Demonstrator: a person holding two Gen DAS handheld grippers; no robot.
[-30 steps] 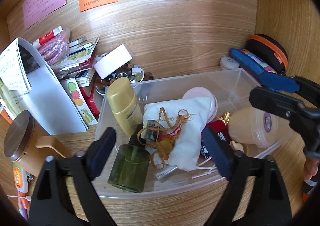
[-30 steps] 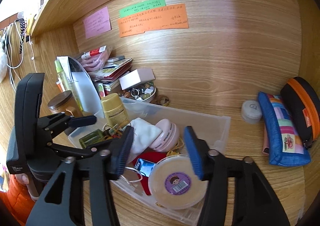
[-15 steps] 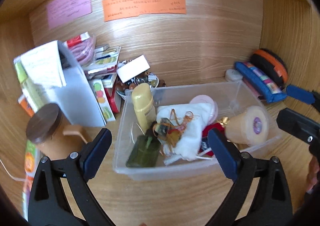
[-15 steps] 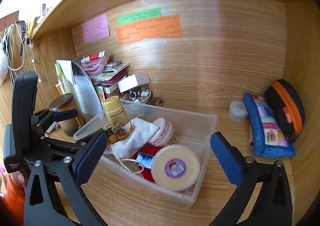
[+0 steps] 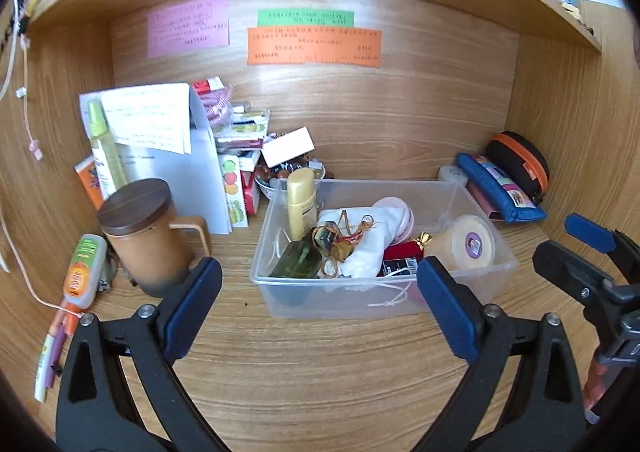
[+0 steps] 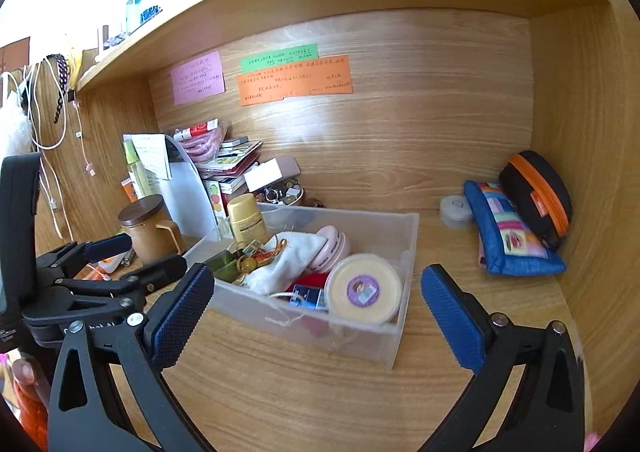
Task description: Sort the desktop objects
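Observation:
A clear plastic bin (image 5: pixel 276 284) (image 6: pixel 394 348) stands mid-desk. It holds a yellow bottle (image 5: pixel 301 199) (image 6: pixel 246 217), a green bottle (image 5: pixel 296 260), a white cloth pouch (image 5: pixel 370 248) (image 6: pixel 286 258), a pink compact (image 5: pixel 394 207) (image 6: pixel 332 248), a red item and a round cream tub (image 5: pixel 466 246) (image 6: pixel 364 290). My left gripper (image 5: pixel 320 300) is open and empty, in front of the bin. My right gripper (image 6: pixel 316 310) is open and empty, also in front of the bin. Each gripper shows in the other's view, the right (image 5: pixel 576 252) and the left (image 6: pixel 132 256).
A brown lidded mug (image 5: pixel 146 238) (image 6: pixel 148 226) stands left of the bin, with pens and a glue bottle (image 5: pixel 82 272) beside it. Papers, books and a small bowl (image 5: pixel 276 175) are stacked behind. A blue pouch (image 5: pixel 500 187) (image 6: pixel 512 230), black-orange case (image 6: pixel 536 195) and white jar (image 6: pixel 454 209) lie right.
Both grippers have pulled back and up from over the bin, and the right gripper's jaws have opened wider. The bin and its contents have not moved.

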